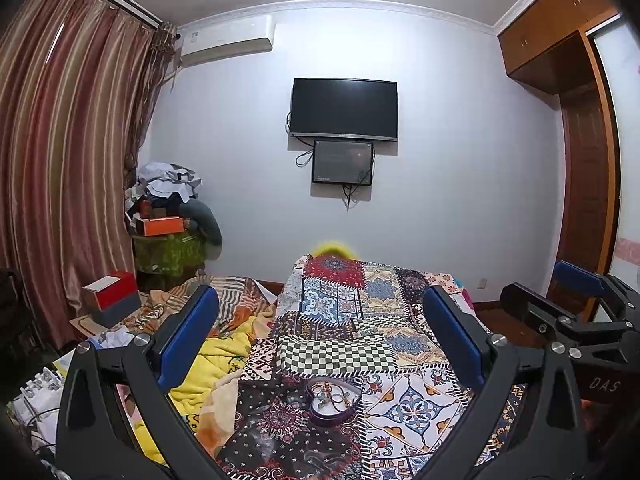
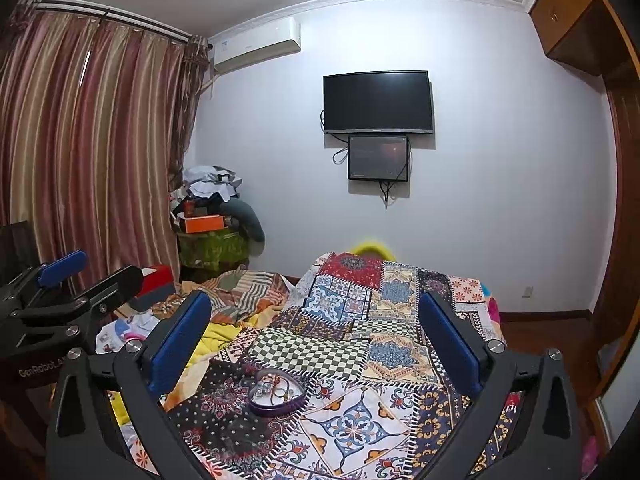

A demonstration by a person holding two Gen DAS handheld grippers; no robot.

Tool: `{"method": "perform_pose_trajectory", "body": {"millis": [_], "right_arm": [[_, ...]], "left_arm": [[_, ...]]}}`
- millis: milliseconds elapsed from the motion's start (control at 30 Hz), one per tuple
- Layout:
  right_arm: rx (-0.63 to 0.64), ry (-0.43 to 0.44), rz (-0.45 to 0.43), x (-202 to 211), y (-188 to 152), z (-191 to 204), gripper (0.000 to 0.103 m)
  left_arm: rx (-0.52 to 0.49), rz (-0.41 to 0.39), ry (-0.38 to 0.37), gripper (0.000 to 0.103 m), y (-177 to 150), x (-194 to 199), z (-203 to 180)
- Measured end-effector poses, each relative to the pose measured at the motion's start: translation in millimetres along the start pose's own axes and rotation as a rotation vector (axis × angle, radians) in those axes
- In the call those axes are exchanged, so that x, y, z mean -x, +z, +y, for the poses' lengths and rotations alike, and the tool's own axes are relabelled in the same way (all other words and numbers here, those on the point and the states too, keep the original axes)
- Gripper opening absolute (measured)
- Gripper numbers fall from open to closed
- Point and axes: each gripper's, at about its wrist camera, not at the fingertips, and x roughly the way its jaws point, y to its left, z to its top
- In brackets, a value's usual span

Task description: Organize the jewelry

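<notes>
A purple heart-shaped box (image 1: 333, 401) lies on the patchwork quilt (image 1: 416, 404), holding tangled jewelry: chains, beads and small rings. In the right wrist view the same box (image 2: 277, 395) sits left of centre. My left gripper (image 1: 326, 332) hangs open above and just behind the box, nothing between its blue pads (image 1: 188, 340). My right gripper (image 2: 320, 336) is open too, held above the quilt with the box low between its fingers. Each gripper shows at the edge of the other's view: the right gripper (image 1: 568, 300), the left gripper (image 2: 68, 276).
The quilt covers a bed (image 2: 384, 432) with a yellow blanket (image 1: 224, 364) bunched on its left. A red and grey box (image 1: 112, 298) and loose clutter lie further left. A cluttered stand (image 1: 168, 224), curtains (image 1: 64, 152), wall screens (image 1: 344, 108) and a wooden wardrobe (image 1: 580, 160) surround the bed.
</notes>
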Motion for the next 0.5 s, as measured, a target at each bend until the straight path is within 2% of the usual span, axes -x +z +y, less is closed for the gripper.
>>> {"method": "perform_pose_trajectory", "body": {"millis": [500], "right_arm": [[-0.013,-0.006,0.013,-2.0,-1.5,-4.9,0.103]], "left_arm": [[0.022,0.008,-0.02,0.102,-0.7,0.6,1.9]]}}
